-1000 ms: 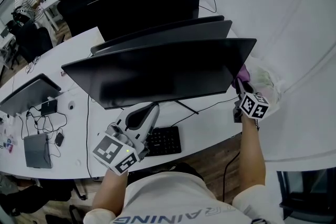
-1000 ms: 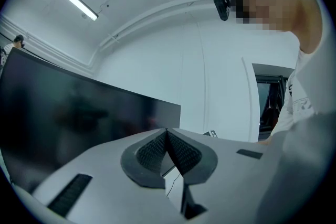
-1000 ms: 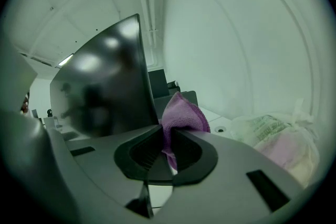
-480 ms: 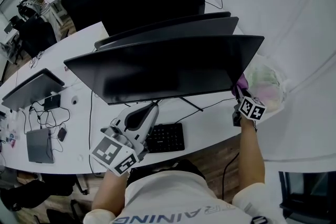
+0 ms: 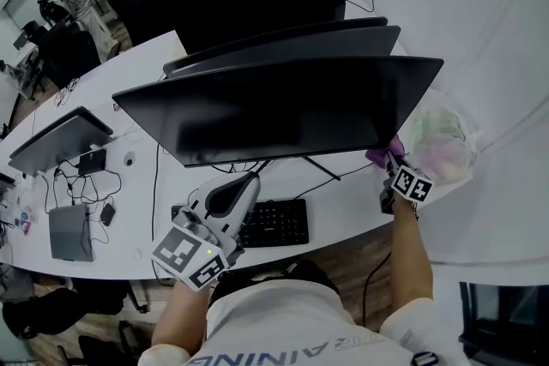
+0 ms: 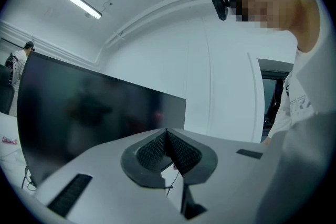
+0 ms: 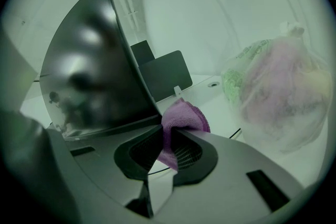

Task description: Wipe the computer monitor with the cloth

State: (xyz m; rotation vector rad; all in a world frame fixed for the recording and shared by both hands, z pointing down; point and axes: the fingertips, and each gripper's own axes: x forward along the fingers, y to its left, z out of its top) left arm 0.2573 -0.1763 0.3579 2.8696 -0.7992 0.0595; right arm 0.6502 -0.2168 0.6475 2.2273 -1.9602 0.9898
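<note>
In the head view, a wide black computer monitor (image 5: 274,111) is seen standing on a white curved worktop (image 5: 343,201), toward its right end. A small purple cloth (image 5: 383,154) is held up at the monitor's lower right corner by the right gripper (image 5: 390,163). A clear plastic bag of soft coloured items (image 5: 442,141) is seen just beyond it, at the worktop's right edge. The left gripper (image 5: 244,184) is held low over the front edge, just beside a black keyboard (image 5: 274,223) and below the screen.

In the left gripper view, the fingers (image 6: 152,152) are seen pressed together with nothing between them. The dark screen (image 6: 94,113) is seen beyond them, well apart.

In the right gripper view, the cloth (image 7: 184,118) is pinched between the fingers (image 7: 191,155), its folded bulk bunched above them. It is set against the lower right corner of the monitor (image 7: 94,81). The bag (image 7: 278,97) is seen to the right on the worktop.
</note>
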